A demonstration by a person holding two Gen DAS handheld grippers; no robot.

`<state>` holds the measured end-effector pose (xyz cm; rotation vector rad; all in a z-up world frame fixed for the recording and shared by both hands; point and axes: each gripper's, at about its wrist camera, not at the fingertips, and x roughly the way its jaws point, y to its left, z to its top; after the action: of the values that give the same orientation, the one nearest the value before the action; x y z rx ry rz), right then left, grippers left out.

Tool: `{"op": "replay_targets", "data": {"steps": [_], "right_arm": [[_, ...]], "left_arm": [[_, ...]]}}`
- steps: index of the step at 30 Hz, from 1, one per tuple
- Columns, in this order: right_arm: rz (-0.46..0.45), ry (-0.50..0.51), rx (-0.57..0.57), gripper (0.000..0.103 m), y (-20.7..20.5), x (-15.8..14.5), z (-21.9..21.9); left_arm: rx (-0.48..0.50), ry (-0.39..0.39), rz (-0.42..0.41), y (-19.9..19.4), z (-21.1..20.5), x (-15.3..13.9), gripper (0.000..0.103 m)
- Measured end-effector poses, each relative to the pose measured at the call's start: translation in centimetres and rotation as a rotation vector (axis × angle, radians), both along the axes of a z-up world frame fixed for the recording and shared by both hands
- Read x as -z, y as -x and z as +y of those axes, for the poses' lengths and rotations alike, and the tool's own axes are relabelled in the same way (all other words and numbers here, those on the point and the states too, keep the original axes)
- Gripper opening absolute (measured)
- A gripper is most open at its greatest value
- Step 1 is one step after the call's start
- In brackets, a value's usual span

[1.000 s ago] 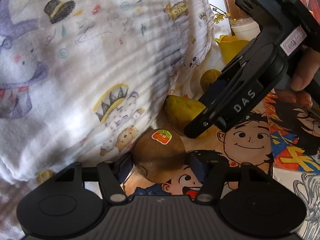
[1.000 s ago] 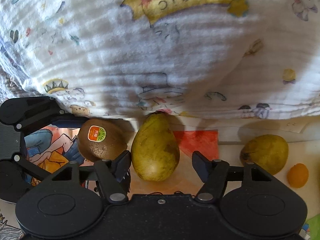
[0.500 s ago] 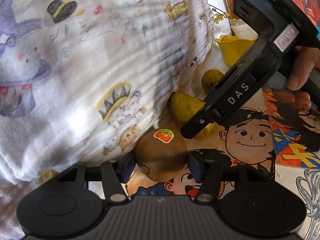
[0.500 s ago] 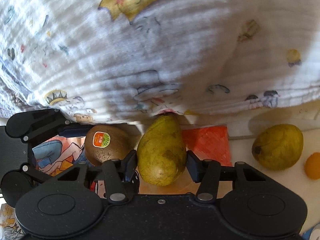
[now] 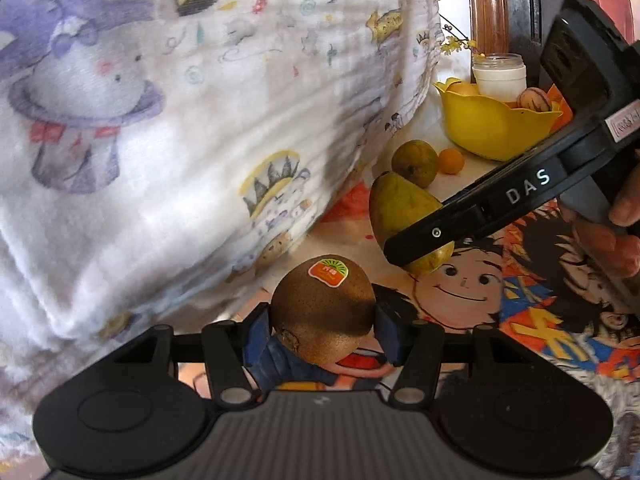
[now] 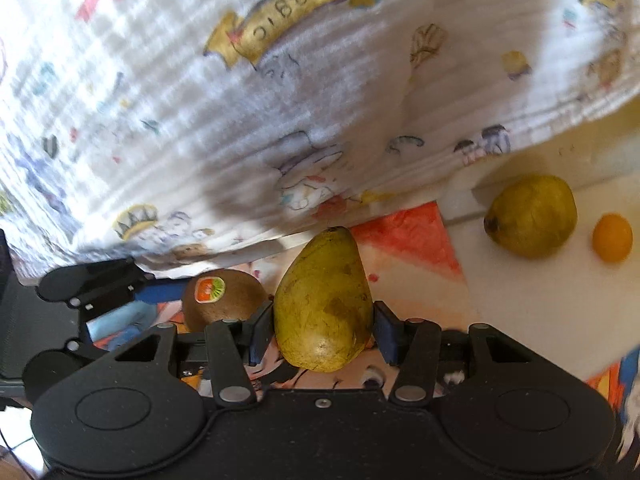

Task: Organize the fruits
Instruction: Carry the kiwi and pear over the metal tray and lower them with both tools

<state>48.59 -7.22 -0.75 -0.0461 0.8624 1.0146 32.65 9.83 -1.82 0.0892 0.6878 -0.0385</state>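
Observation:
A brown kiwi (image 5: 322, 312) with an orange sticker sits between the blue pads of my left gripper (image 5: 322, 330), which is shut on it just above the cartoon mat (image 5: 480, 292). A green-yellow pear (image 6: 324, 304) is pinched between the pads of my right gripper (image 6: 324, 334), stalk end pointing away. In the left wrist view that pear (image 5: 400, 208) sits just beyond the kiwi, partly behind the right gripper's black body (image 5: 520, 192). From the right wrist view the kiwi (image 6: 224, 300) lies close to the left of the pear.
A white printed cloth (image 5: 200, 120) bulges over the left and back, right behind both fruits. A rounder pear (image 6: 532, 216) and a small orange fruit (image 6: 612, 242) lie to the right. A yellow bowl (image 5: 488, 128) with fruit and a white jar (image 5: 498, 76) stand further back.
Both pairs of jaws have closed from standing apart onto their fruit: the left on the kiwi, the right on the pear. The right gripper has shifted and rolled a little.

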Motion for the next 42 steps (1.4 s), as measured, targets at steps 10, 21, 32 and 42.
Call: {"op": "replay_targets", "data": {"steps": [10, 21, 32, 42], "right_arm": [[0.021, -0.071, 0.035, 0.054, 2.8, -2.5, -3.6], [0.016, -0.169, 0.067, 0.054, 8.4, -5.6, -11.4], [-0.041, -0.255, 0.195, 0.054, 14.7, -6.9, -19.5], [-0.098, -0.258, 0.321, 0.054, 18.9, -6.2, -28.2]], "left_arm": [[-0.009, 0.015, -0.034, 1.9, -0.9, -2.6, 0.060], [0.015, 0.047, -0.085, 5.0, -3.7, -5.8, 0.060], [0.095, 0.135, -0.119, 8.6, -9.6, -7.9, 0.060], [0.174, 0.186, -0.107, 11.1, -16.2, -7.8, 0.060]]}}
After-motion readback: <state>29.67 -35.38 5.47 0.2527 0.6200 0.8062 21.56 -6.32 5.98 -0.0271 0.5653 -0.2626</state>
